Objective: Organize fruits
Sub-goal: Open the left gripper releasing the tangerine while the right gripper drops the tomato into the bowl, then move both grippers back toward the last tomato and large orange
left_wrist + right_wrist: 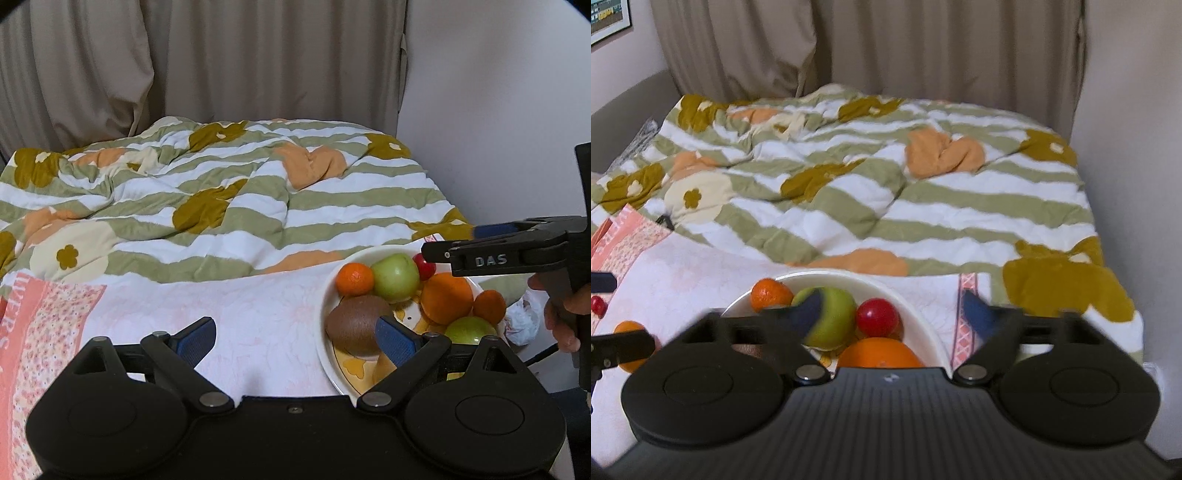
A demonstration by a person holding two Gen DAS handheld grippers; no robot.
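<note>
right wrist view: right tool (890,314) gapes wide, empty, over the bowl (923,317) — left tool (295,338) also wide, empty; crowded fruit could roll onto the bed if nudged.

A bed (258,302) carries everything. A rumpled striped quilt (229,192) covers its far part. On the pale sheet nearer the camera rest a white bowl (908,295) of fruit, an orange (628,328) and a small red fruit (597,305).
</note>
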